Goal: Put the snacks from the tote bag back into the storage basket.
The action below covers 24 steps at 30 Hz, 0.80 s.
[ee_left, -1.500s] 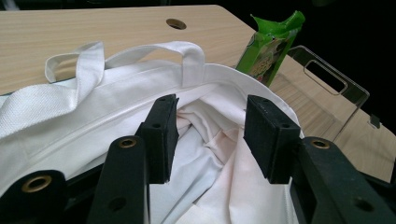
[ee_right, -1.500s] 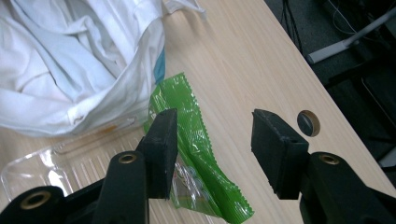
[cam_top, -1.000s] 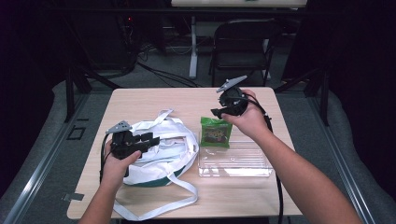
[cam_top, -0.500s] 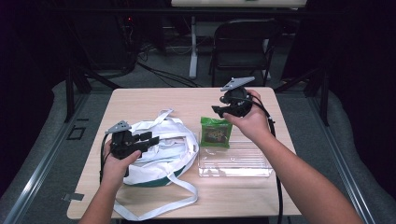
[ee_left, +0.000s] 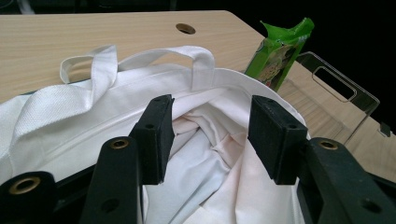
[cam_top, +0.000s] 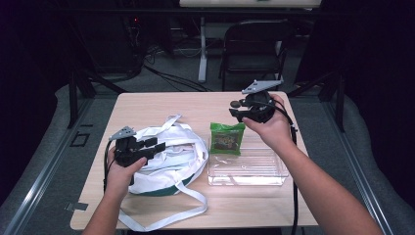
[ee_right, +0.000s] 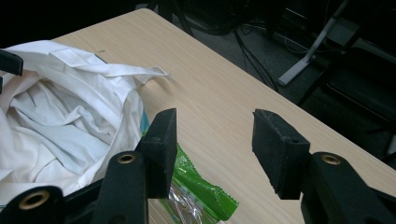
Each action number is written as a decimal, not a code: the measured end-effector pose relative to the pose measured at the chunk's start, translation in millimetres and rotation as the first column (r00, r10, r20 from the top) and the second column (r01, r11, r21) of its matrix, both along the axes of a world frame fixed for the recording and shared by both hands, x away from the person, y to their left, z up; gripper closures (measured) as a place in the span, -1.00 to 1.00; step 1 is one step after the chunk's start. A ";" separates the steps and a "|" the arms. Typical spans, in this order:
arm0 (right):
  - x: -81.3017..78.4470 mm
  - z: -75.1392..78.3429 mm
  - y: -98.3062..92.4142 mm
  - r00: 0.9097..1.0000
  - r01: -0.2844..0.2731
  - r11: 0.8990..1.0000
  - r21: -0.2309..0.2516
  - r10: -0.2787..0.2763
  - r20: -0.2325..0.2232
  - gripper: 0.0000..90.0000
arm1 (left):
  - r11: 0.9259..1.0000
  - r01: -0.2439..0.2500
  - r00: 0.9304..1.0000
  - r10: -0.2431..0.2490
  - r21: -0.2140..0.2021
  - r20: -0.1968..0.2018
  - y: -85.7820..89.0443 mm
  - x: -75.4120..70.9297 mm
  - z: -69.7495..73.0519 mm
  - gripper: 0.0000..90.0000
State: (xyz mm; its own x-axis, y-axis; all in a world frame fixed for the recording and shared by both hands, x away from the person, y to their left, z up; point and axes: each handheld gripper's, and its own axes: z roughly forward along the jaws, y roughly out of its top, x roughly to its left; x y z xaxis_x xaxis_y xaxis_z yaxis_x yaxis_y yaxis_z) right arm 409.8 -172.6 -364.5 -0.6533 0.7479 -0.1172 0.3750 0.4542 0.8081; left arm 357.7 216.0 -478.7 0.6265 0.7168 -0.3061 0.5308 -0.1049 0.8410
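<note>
Sitting in a crumpled heap on the left half of the table (cam_top: 161,105), the white tote bag (cam_top: 169,161) has its mouth gaping toward your left gripper (cam_top: 152,145), straps trailing off toward the table's near edge. Your left gripper hovers right at that mouth: in the left gripper view its jaws stand roughly half apart with bag fabric (ee_left: 205,154) lying between them, pads clear of the cloth, nothing clamped. They've just been opening. Just right of the bag, the green snack packet (cam_top: 227,138) leans upright against the far wall of the clear plastic tray (cam_top: 247,171), which sits on the right half of the table, close beside the bag. Can't tell from the high view whether tray and bag touch. Your right gripper (cam_top: 238,108) is up above the table's far right area, beyond the packet and not touching it; in the right gripper view its jaws are spread wide, with bare tabletop between them, the packet (ee_right: 196,193) below the near jaw, and the bag (ee_right: 60,121) off to the left. A folding chair (cam_top: 254,49) stands behind the table.
</note>
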 end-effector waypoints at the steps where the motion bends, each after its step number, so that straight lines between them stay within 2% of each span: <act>1: -0.3 0.3 -1.1 1.000 0.002 1.000 0.007 -0.002 0.005 0.12 | 1.000 0.001 1.000 -0.001 0.002 0.001 0.2 0.0 0.1 0.12; 3: -1.7 3.0 -4.7 1.000 0.005 1.000 0.018 -0.005 0.000 0.11 | 1.000 0.002 1.000 -0.002 0.003 0.001 0.1 -0.1 0.0 0.11; 4: -3.3 6.5 -8.1 1.000 0.004 0.999 0.050 -0.004 -0.005 0.10 | 1.000 0.003 1.000 -0.003 0.006 -0.001 0.3 -0.1 0.0 0.11; 12: -12.3 15.7 -15.9 1.000 0.002 0.999 0.052 -0.002 -0.002 0.09 | 1.000 0.003 1.000 -0.003 0.007 -0.001 -1.2 -0.5 -0.7 0.11; 20: -20.9 24.9 -29.8 1.000 0.008 0.995 0.098 -0.007 -0.016 0.09 | 1.000 0.007 1.000 -0.007 0.013 0.000 -2.7 -0.6 -1.5 0.11; 24: -30.4 23.2 -33.9 1.000 0.019 0.995 0.097 -0.019 0.002 0.09 | 1.000 0.006 1.000 -0.006 0.014 0.001 -2.6 -0.8 -1.6 0.11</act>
State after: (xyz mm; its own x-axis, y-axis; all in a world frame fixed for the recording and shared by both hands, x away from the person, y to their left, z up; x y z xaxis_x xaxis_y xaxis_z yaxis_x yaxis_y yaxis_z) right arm 379.4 -206.5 -341.3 -0.6387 0.7681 -0.0455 0.3799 0.3663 0.8494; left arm 356.9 213.4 -480.3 0.6311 0.7172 -0.2956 0.5296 -0.1200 0.8397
